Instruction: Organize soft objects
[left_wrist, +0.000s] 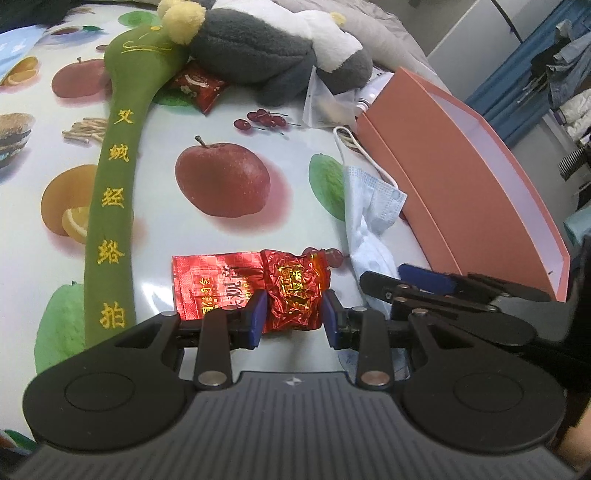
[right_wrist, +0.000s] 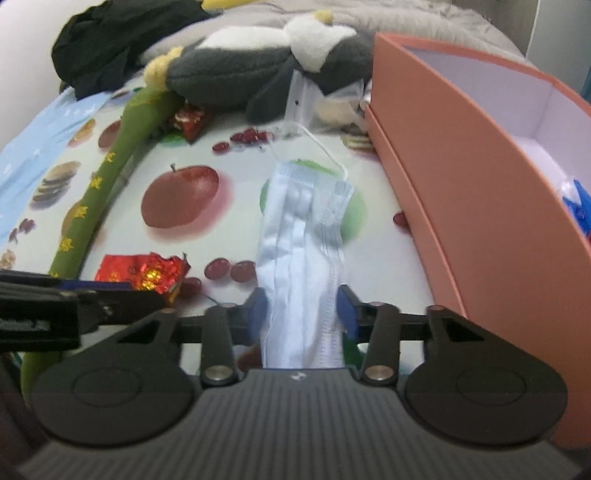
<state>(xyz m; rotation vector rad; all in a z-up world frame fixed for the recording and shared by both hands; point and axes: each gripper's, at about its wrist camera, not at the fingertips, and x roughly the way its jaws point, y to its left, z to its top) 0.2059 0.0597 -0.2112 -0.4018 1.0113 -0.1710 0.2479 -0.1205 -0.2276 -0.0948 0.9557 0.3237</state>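
Observation:
My left gripper (left_wrist: 294, 317) is shut on a crumpled red foil packet (left_wrist: 295, 291) that lies on a flat red packet (left_wrist: 210, 280). My right gripper (right_wrist: 302, 314) has its jaws around a light blue face mask (right_wrist: 303, 266), pads touching its sides; the mask also shows in the left wrist view (left_wrist: 369, 218). A long green plush stick (left_wrist: 110, 206) lies at the left. A grey and white plush toy (left_wrist: 273, 48) lies at the back. Another red packet (left_wrist: 199, 86) sits by the plush. An open salmon box (left_wrist: 461, 177) stands at the right.
The fruit-print tablecloth (left_wrist: 229, 229) covers the table. A clear plastic bag (left_wrist: 325, 99) and a white cable (left_wrist: 354, 147) lie near the box's far end. Black cloth (right_wrist: 110, 37) lies at the back left. Blue items (right_wrist: 576, 210) sit inside the box.

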